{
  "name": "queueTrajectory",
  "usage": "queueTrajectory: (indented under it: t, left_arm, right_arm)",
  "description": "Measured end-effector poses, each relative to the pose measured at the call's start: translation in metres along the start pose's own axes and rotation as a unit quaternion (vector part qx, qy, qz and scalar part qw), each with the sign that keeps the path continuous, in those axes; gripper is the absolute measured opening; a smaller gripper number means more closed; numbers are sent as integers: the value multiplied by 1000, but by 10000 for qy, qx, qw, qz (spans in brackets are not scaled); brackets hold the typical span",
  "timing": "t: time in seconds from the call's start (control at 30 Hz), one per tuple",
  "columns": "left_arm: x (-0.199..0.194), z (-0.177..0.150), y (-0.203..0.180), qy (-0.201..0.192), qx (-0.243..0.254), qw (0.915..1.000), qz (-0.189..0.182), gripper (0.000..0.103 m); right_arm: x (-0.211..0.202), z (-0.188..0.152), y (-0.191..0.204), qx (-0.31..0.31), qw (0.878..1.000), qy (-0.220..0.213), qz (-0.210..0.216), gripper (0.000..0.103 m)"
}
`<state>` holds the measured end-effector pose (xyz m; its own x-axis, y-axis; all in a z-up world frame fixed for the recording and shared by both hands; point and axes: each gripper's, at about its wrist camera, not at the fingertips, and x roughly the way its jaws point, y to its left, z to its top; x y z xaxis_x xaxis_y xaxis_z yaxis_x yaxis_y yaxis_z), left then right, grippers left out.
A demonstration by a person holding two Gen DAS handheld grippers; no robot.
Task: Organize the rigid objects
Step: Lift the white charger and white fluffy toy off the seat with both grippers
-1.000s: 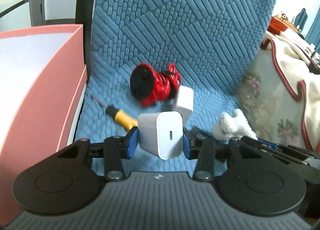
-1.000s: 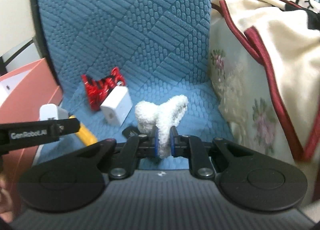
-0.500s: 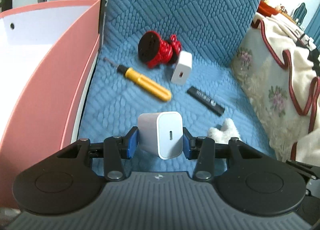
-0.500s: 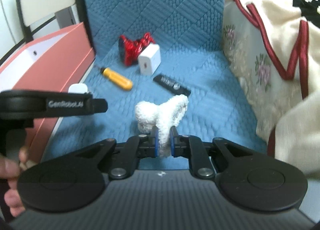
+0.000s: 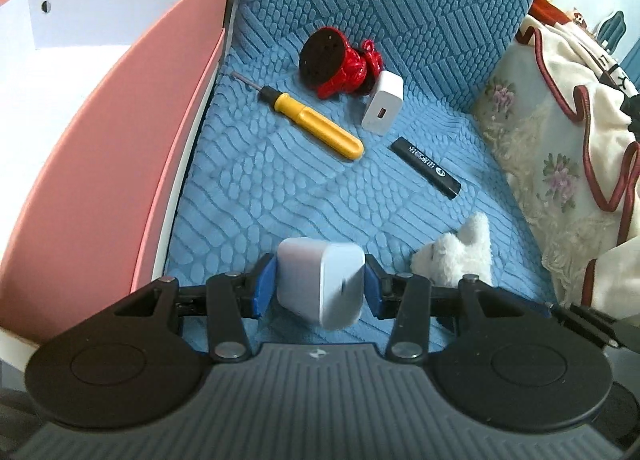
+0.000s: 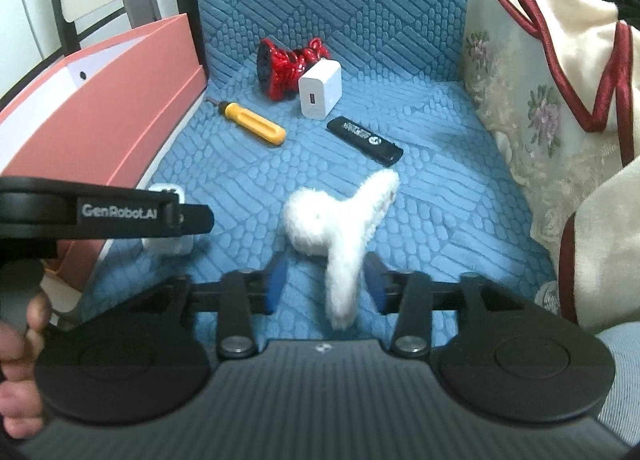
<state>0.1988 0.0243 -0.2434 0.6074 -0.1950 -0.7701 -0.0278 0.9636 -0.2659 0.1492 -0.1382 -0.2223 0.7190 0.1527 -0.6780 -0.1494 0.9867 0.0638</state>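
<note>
Blue quilted seat cushion [image 5: 280,196] carries the scattered items, its padded back rising behind them. Pink cardboard box with a white interior [image 5: 100,108] stands against its left edge; a cream floral blanket with dark red piping [image 5: 560,148] borders the right. Left gripper [image 5: 320,288] is clamped on a white cube-shaped charger [image 5: 320,284], held just above the cushion beside the box. Right gripper [image 6: 324,284] has its jaws opening, the blue pads clear of a fluffy white hair claw clip [image 6: 340,228] that sits between them on the cushion. Farther back lie a yellow-handled screwdriver [image 5: 316,128], a glossy red ceramic figurine with a black base [image 5: 340,60], a second white wall charger [image 5: 382,102] touching the figurine, and a black rectangular lighter [image 5: 426,168].
</note>
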Motion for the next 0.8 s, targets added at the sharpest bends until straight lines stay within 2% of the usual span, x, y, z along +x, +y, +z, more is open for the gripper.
queueTrajectory:
  t: [0.07, 0.33, 0.43, 0.5, 0.8]
  left_arm:
    - [-2, -1, 0, 4, -20, 10000, -26, 52]
    - [-9, 1, 7, 3, -196, 9998, -102, 52]
    - [-10, 1, 9, 9, -252, 9996, -119, 52]
    - [-11, 1, 10, -7, -261, 9996, -116, 52]
    - [-10, 2, 11, 88, -357, 9993, -105, 52]
  right_arm:
    - [1, 2, 0, -29, 9999, -104, 4, 71]
    - [15, 9, 6, -229, 9994, -263, 45, 71]
    - [22, 11, 8, -262, 9993, -275, -49, 66]
    - [26, 12, 6, -229, 9993, -238, -173, 50]
    - [22, 13, -6, -8, 9995, -130, -281, 47]
